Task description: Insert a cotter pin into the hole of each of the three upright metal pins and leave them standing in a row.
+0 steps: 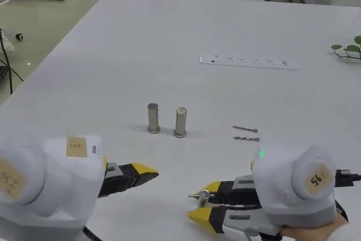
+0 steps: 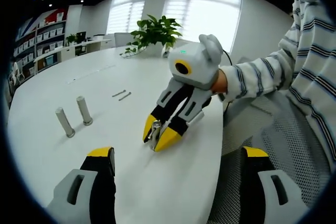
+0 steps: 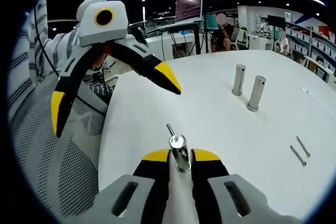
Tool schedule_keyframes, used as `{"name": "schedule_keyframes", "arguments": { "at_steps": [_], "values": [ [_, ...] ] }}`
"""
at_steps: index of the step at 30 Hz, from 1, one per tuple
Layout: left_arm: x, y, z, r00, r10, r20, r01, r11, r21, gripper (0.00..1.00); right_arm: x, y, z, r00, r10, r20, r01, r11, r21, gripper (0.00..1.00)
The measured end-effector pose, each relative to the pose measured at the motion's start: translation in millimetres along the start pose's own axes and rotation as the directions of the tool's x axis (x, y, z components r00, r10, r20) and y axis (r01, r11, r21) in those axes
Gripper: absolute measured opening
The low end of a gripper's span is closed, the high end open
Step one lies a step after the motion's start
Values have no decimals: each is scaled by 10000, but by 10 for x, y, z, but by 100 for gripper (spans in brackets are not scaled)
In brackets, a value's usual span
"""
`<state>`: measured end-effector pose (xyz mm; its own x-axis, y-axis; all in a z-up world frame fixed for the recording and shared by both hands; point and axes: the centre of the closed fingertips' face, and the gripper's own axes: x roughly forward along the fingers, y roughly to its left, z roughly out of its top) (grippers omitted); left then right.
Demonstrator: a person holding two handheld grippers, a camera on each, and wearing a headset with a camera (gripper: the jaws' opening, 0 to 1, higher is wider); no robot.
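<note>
The right gripper [image 3: 181,156] is clenched on a metal pin [image 3: 180,148], held low over the tabletop [image 1: 169,43] close to its near edge. A thin cotter pin [image 3: 169,129] juts from the side of this metal pin near its top, so it appears to be seated in the hole, though how far through it goes cannot be made out. The left gripper [image 2: 177,155] hangs beside it, jaws spread wide and holding nothing.

Further out, two standing pins [image 1: 153,118] [image 1: 180,122] are upright side by side, just apart from each other, near the middle of the tabletop. To their right lie two loose cotter pins [image 1: 245,129] [image 1: 246,138], roughly parallel and close together.

The first of three insertions looks done or nearly done. The next move would likely be to stand the held pin in line with the other two, setting it down squarely so it does not topple, then to fetch a loose cotter pin.

The tabletop between the grippers and the standing pins is bare, giving free room to carry the pin forward. The near edge is the thing to mind: the right gripper works just inside it, with a mesh chair [image 2: 252,121] beyond. A power strip [image 1: 248,62] lies well back, out of the way.
</note>
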<state>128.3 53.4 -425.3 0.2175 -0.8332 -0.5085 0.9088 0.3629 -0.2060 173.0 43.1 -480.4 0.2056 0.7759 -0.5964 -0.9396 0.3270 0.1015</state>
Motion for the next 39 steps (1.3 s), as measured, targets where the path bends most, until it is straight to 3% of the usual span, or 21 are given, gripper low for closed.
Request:
{"name": "schedule_keyframes", "arguments": {
  "at_steps": [7, 13, 27, 33, 34, 39],
  "values": [
    [-17, -33, -32, 9999, -103, -129, 106, 9997, 214, 99, 4, -16, -33, 9998, -26, -178, 22, 9997, -252, 5],
    [-58, 35, -33, 9999, 121, -52, -121, 9999, -20, 99, 8, -62, -7, 9992, -232, -325, 214, 9983, -536, 4],
    [-236, 275, -44, 9930, 1161, 198, -1150, 9921, -491, 99, 208, -368, 441, 9977, -615, 269, 640, 9925, -1044, 4],
    [-258, 315, -54, 9907, 1348, 202, -1333, 9890, -643, 99, 357, -461, 507, 9980, -637, 15, 633, 9884, -1382, 4],
    [-261, 340, -56, 9892, 1445, 238, -1420, 9860, -874, 99, 388, -469, 515, 9980, -625, -48, 610, 9860, -1555, 4],
    [-280, 383, -51, 9866, 1594, 357, -1545, 9816, -1123, 97, 471, -461, 572, 9990, -453, 62, 457, 9888, -1420, 4]
  ]
}}
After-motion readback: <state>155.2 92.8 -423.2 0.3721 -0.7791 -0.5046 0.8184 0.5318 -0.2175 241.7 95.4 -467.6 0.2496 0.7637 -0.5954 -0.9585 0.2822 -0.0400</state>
